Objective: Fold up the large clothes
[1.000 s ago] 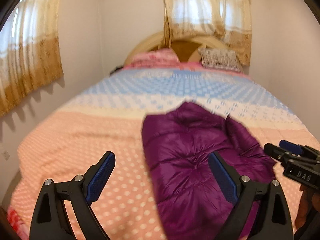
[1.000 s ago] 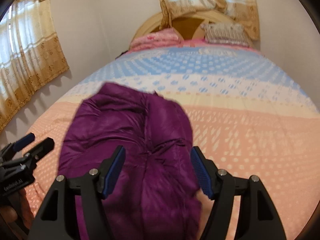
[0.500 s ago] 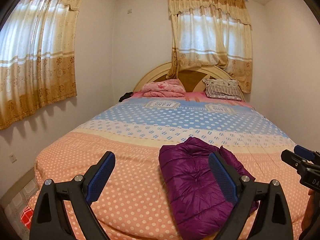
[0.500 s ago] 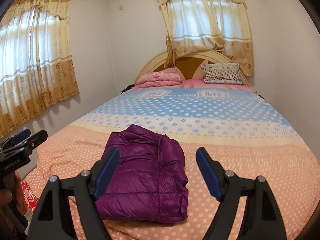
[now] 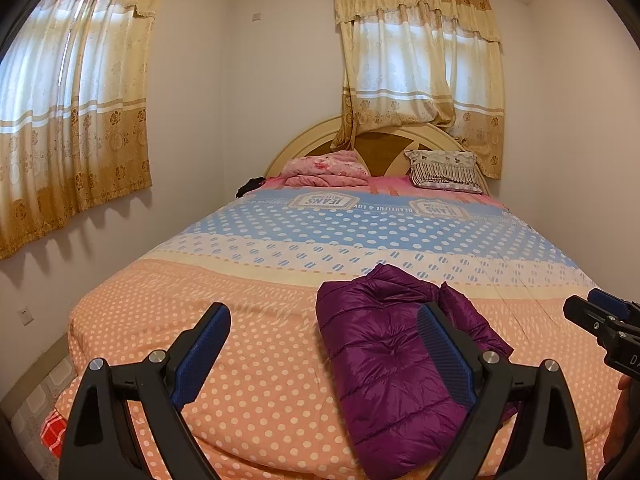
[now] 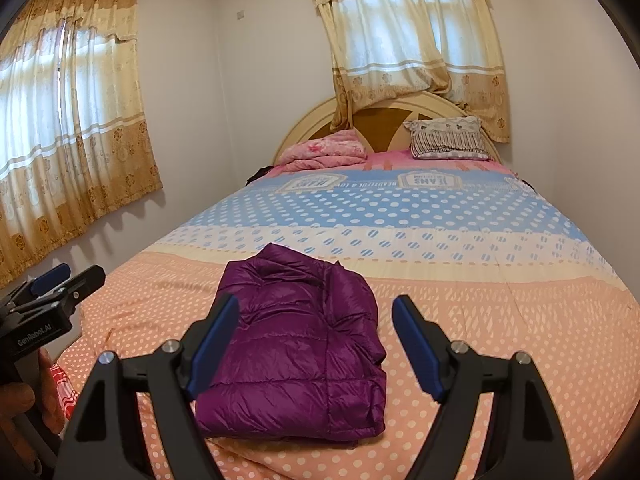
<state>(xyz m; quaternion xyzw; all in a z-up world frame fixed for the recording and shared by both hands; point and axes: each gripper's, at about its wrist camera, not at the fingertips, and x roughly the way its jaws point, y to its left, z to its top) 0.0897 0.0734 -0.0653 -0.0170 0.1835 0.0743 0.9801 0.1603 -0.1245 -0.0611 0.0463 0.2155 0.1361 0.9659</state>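
Both grippers, left gripper (image 5: 322, 346) and right gripper (image 6: 314, 338), are hanging released, gripping nothing, while the folded purple puffer jacket (image 6: 296, 352) is lying low-centre on the dotted bedspread (image 6: 500, 320).

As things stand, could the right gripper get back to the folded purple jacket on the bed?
Probably yes. The right gripper is open and empty, and the purple jacket lies straight ahead of it on the bedspread with nothing between them. The left gripper sits off to the side.
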